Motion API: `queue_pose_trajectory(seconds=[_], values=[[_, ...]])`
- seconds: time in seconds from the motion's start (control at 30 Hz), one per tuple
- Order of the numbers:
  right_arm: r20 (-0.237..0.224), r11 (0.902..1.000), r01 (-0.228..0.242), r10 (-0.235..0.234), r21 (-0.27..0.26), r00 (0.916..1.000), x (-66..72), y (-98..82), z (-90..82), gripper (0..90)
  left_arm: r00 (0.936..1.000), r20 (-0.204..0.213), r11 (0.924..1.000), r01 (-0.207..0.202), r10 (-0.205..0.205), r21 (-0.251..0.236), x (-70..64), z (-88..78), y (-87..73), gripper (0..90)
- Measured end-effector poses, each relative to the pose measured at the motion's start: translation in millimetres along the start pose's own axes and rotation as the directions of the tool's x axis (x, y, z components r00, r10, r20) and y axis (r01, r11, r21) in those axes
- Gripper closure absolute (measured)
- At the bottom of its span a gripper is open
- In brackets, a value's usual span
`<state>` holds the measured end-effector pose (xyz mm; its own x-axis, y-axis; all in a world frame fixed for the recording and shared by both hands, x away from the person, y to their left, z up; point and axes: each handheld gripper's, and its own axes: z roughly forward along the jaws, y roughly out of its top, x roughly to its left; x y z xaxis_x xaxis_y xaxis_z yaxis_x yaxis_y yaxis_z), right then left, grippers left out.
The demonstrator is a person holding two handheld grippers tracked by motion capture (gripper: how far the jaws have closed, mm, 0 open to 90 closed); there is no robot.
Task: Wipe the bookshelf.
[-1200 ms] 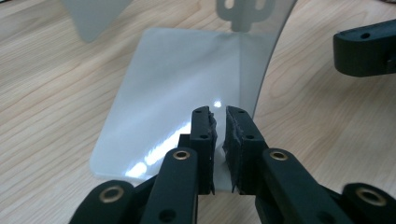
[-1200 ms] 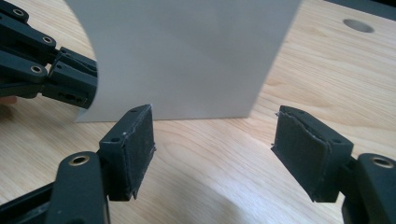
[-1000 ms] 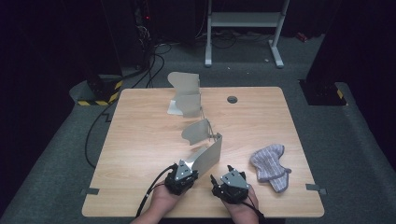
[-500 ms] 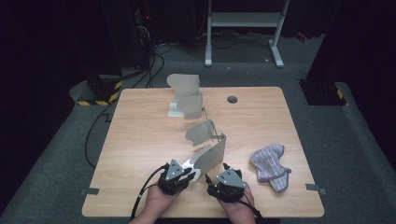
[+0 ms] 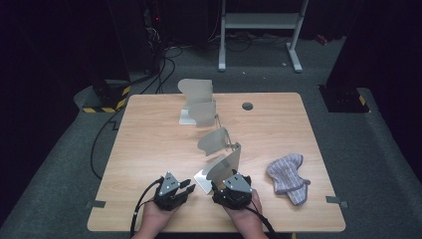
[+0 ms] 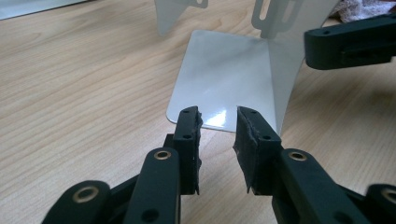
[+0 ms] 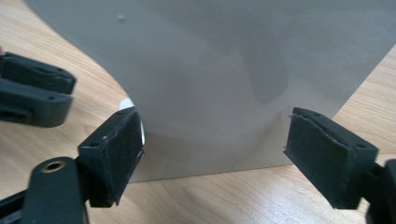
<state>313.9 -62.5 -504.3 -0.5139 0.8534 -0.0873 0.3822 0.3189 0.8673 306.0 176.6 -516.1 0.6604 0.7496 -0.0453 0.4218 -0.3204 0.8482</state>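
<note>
**Risk: near bookend may slide or tip while both claws stand loose around it**

The near bookend (image 5: 221,169), a bent metal sheet w/ a flat base and an upright wall, stands at the near middle of the tabletop (image 5: 149,144). It is just far of the two hands.

Left claw (image 5: 186,189) is partly open and holds nothing. Its jaws have just been opening, and in the left gripper view the base edge (image 6: 219,93) lies just beyond the tips, not between them. Right claw (image 5: 219,188) is wide open, jaws also just opening. In the right gripper view the upright wall (image 7: 224,93) stands close in front, w/ one pad (image 7: 116,149) at each side, and no pad presses on it. So the sheet is free now.

What could go wrong, as a judgement:
- The base is smooth metal on smooth wood. If a claw comes fwd and bumps the edge instead of gripping it, the sheet can slide away to the far side.
- The wall is thin and tall. A push by the right claw high on it can tip the piece over.
- It stands close to the second bookend (image 5: 214,140), so a slide can knock that one, and perhaps the third bookend (image 5: 196,102) farther off.
- The 2 claws are near to each other, so they can collide when closing.

The cloth (image 5: 287,172) at the right is well apart, no risk there.
</note>
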Motion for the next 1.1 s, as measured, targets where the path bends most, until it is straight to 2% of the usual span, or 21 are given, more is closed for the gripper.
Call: queue_pose_trajectory(seconds=[0.2,0.27,0.4,0.7,0.87,1.1], values=[[0.007,0.9999,-0.012,0.012,0.004,0.9999,0.7,0.3,3.6,15.2,1.0,-0.001,1.0,-0.001,0.001,-0.002,0.2,-2.8,-0.9,69.3],[0.001,0.9995,-0.032,0.032,0.002,0.9995,-1.2,0.0,2.5,15.1,1.0,0.0,1.0,0.0,0.0,-0.002,0.6,-2.8,-0.7,69.3],[0.027,0.9993,-0.038,0.038,0.002,0.9989,-9.0,-1.9,-0.6,15.4,1.0,0.01,1.0,0.002,-0.002,-0.007,0.6,-1.2,0.6,69.3],[0.123,0.998,-0.063,0.063,-0.007,0.9904,-39.6,-10.3,-13.4,16.5,0.9991,0.042,1.0,-0.005,0.005,-0.006,0.8,8.5,7.4,68.5],[0.168,0.9951,-0.098,0.099,-0.012,0.9808,-60.5,-16.0,-19.1,17.3,0.9996,0.023,0.9999,0.014,-0.014,-0.009,5.8,10.8,9.5,67.0],[0.217,0.9936,-0.112,0.112,-0.013,0.9698,-82.2,-19.7,-24.7,20.8,0.9995,-0.023,0.9998,0.019,-0.019,-0.006,13.0,4.7,5.4,62.0]])
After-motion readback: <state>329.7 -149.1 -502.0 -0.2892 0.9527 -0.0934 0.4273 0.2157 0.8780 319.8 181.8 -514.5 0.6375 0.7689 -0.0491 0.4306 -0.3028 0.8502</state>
